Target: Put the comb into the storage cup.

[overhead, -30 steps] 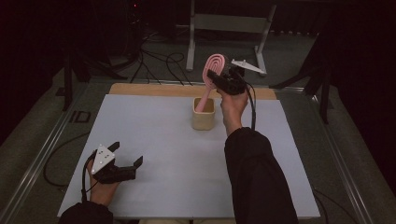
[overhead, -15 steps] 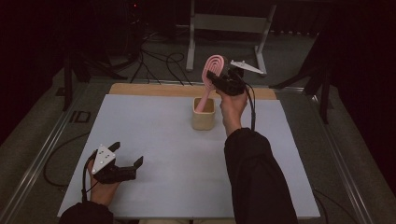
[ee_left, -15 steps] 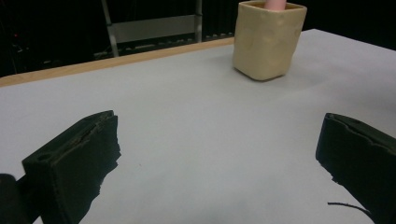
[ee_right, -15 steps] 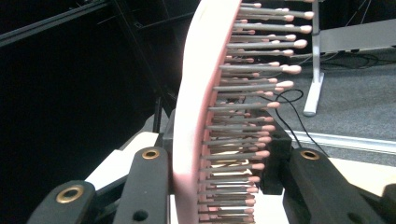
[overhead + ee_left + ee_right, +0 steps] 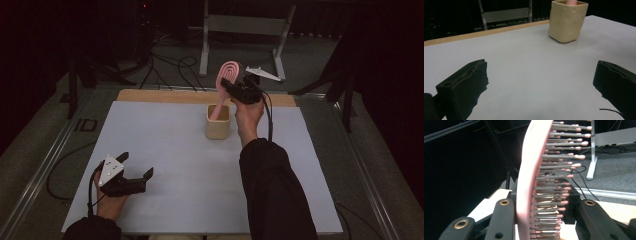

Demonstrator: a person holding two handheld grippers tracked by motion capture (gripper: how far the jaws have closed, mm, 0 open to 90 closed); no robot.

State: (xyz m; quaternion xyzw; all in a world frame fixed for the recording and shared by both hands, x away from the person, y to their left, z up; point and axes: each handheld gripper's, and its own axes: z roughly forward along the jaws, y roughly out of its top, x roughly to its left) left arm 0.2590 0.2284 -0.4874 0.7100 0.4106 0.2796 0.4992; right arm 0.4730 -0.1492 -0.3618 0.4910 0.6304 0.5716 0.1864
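A person's right tool is clamped on the head of a pink plastic paddle hairbrush with grey, pink-tipped bristles, raised above the far middle of a pale grey tabletop. The brush slants down to the left, its handle dipping into a cream, square-sided cup that stands on the tabletop just left of the person's right hand. In the right tool's own view, the brush stands on edge between the two black jaws, bristles pointing right. The left tool rests low at the near left of the tabletop, jaws spread wide with nothing between them, well apart from the cup.
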